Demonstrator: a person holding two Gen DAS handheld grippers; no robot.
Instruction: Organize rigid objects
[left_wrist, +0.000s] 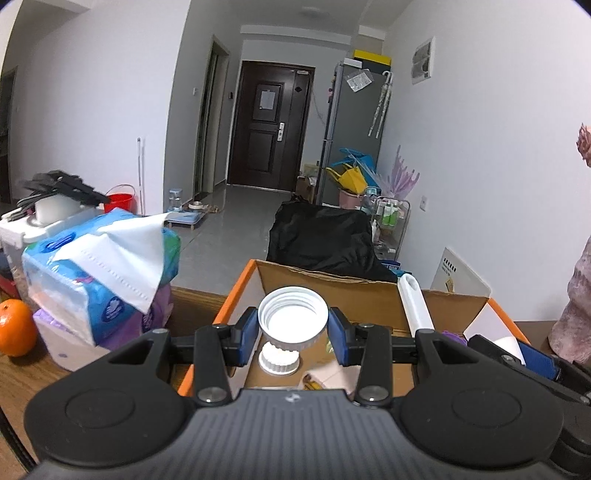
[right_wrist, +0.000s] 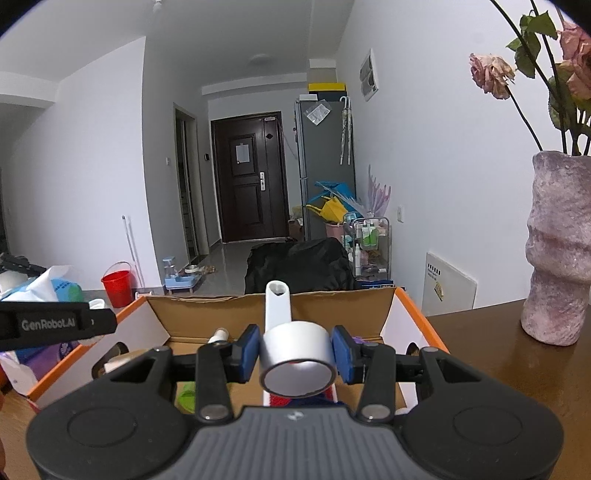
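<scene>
My left gripper is shut on a white ribbed screw cap, held open side up over the orange-rimmed cardboard box. A second white ribbed cap lies on the box floor just beneath it. My right gripper is shut on a white lint roller, also over the box. The roller's white handle points away, toward the far wall of the box. That handle also shows in the left wrist view.
Stacked tissue packs and an orange sit on the wooden table left of the box. A pink vase with dried roses stands to the right. Small items lie in the box. A black bag sits behind it.
</scene>
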